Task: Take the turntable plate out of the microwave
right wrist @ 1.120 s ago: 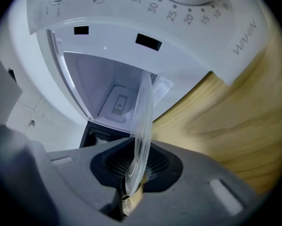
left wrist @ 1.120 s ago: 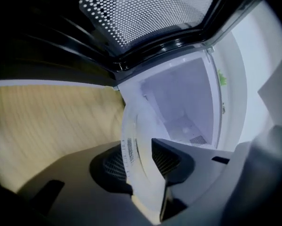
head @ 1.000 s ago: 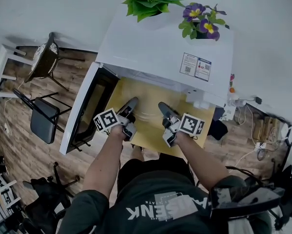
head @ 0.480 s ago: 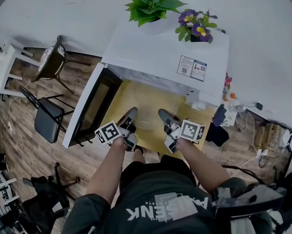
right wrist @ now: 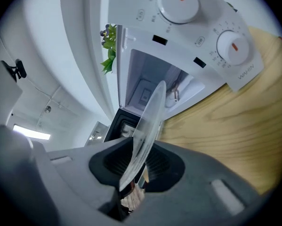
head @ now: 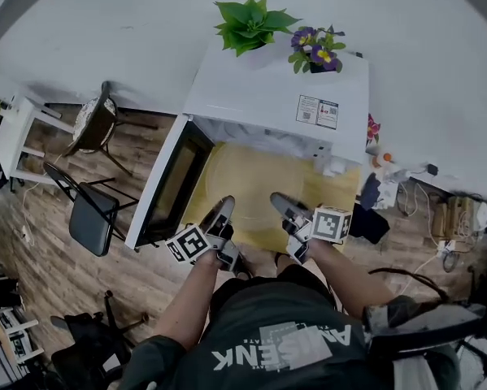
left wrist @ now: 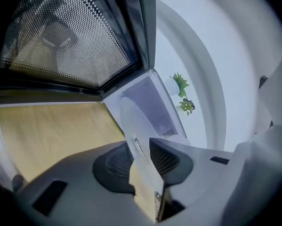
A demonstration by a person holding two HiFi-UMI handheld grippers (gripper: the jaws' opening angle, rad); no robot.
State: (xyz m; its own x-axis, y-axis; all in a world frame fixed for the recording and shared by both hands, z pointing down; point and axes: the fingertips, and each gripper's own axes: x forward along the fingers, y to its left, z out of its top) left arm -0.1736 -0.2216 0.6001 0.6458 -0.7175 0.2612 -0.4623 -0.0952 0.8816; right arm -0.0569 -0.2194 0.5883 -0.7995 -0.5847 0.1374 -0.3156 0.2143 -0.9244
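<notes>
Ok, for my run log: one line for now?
left gripper: on turntable plate | right gripper: on turntable plate | microwave: door open, plate in front

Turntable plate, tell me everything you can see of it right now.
The turntable plate is a clear, glass-looking round disc with a thin rim, whole as far as shows. It hangs roughly level above the wooden table, just in front of the open microwave. The left tongs and right tongs hold it, each clamped on an opposite edge.

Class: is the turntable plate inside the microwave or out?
Out. The left tool and right tool hold the turntable plate over the table, outside the microwave.
</notes>
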